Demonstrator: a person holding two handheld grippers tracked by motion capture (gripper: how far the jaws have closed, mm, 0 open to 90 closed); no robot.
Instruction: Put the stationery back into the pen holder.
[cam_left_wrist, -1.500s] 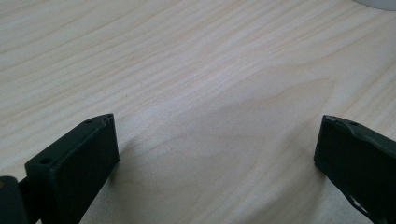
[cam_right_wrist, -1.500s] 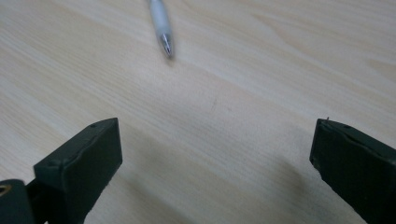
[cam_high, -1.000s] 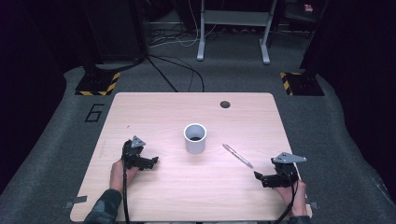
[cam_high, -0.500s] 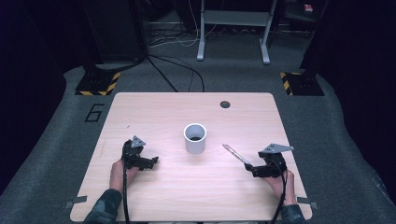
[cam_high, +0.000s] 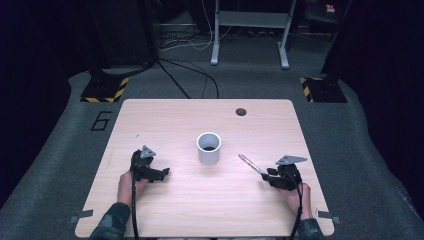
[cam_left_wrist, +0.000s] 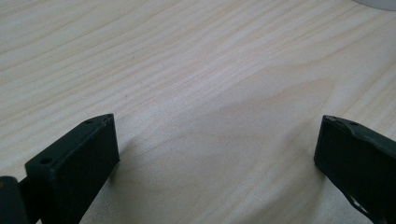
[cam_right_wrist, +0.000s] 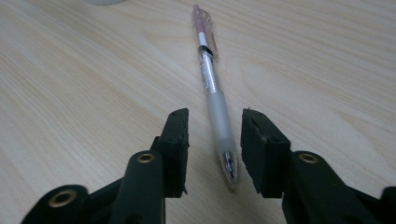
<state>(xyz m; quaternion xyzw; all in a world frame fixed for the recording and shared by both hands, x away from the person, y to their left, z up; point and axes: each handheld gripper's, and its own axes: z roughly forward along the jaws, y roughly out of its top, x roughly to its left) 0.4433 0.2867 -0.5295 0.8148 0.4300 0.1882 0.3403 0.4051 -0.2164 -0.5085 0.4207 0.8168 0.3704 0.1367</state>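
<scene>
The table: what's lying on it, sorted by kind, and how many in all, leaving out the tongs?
Cups: 1, white cup, upright mid-table.
Pens: 1, clear pen, lying flat between the right tongs' open jaws.
Total: 2

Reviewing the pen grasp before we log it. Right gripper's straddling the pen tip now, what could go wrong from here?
1. The right gripper brackets only the tip end of the pen; its jaws stand apart, not touching it. Gripped that far from its middle, it may droop or pivot.
2. The barrel is round and lies flat on the table, so uneven closing could roll it out.
3. The cup stands beyond the pen; a swinging far end might hit it.
</scene>
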